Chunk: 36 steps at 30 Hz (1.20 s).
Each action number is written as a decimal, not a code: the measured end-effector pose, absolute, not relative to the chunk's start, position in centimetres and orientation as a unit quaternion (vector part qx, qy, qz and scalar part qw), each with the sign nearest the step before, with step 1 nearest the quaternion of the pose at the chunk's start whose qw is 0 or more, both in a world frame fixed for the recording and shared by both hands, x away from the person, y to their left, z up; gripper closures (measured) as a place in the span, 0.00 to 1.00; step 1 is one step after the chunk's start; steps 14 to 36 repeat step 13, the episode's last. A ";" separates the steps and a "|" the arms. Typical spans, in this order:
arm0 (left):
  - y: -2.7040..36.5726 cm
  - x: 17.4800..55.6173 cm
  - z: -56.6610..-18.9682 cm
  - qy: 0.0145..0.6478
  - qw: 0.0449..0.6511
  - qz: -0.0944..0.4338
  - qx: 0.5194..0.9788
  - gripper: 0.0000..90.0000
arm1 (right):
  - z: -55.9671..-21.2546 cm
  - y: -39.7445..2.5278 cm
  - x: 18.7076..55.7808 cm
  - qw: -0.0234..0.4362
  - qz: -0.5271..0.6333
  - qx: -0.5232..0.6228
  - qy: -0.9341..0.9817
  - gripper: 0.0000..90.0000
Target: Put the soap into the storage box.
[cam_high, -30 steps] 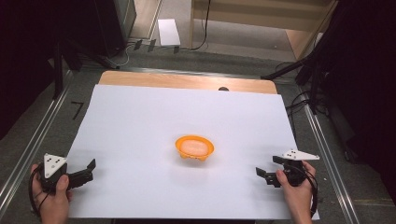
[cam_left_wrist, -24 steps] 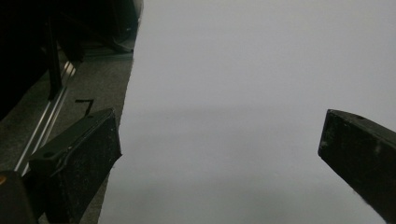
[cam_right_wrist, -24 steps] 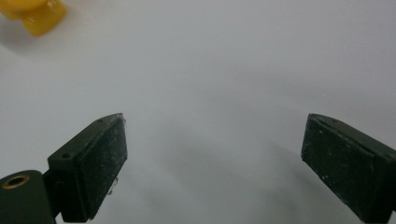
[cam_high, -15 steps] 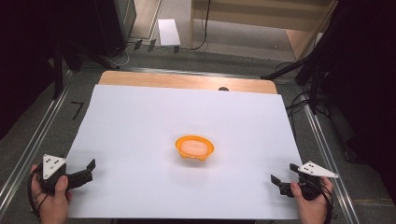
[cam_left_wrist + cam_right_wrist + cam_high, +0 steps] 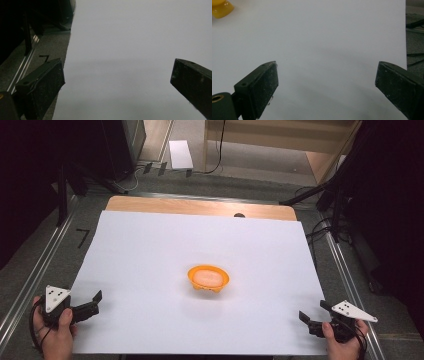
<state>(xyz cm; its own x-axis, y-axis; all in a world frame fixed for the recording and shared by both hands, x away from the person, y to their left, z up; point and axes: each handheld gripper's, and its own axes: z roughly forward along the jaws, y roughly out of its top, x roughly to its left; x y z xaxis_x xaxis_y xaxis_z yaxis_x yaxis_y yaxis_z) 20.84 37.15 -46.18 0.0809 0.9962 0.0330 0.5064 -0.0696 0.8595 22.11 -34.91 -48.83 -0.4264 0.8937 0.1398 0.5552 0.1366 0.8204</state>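
A small orange bowl [image 5: 208, 278] with a pale inside sits on the white sheet [image 5: 150, 250], a little right of the middle. My left gripper [image 5: 94, 303] rests open at the near left corner, pointing toward the bowl with nothing between its jaws. My right gripper [image 5: 312, 310] is open too, held at the near right corner, well clear of the bowl. The left gripper view has the left gripper [image 5: 117, 82] wide apart over bare white sheet [image 5: 130, 37]. In the right gripper view the right gripper [image 5: 327, 85] is spread, and the bowl [image 5: 220, 8] peeks in at the top left.
A strip of wooden tabletop [image 5: 200, 206] runs along the back with a small dark knob [image 5: 239, 215] on it. Metal rails [image 5: 35, 270] flank the sheet, and cables [image 5: 325, 230] lie on the floor to the right.
My right gripper has drawn back toward the near edge and to the right, farther from the bowl. The left gripper and the bowl have stayed put.
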 end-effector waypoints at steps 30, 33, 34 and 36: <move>37.1 21.0 -46.2 0.587 0.351 0.343 0.644 0.00 | -48.6 -34.7 22.4 0.192 0.432 0.508 0.720 0.05; 37.1 21.0 -46.2 0.587 0.351 0.343 0.644 0.00 | -48.6 -34.7 22.4 0.192 0.432 0.508 0.720 0.05; 37.1 21.0 -46.2 0.587 0.351 0.343 0.644 0.00 | -48.6 -34.7 22.4 0.192 0.432 0.508 0.720 0.05; 37.1 21.0 -46.2 0.587 0.351 0.343 0.644 0.00 | -48.6 -34.7 22.4 0.192 0.432 0.508 0.720 0.05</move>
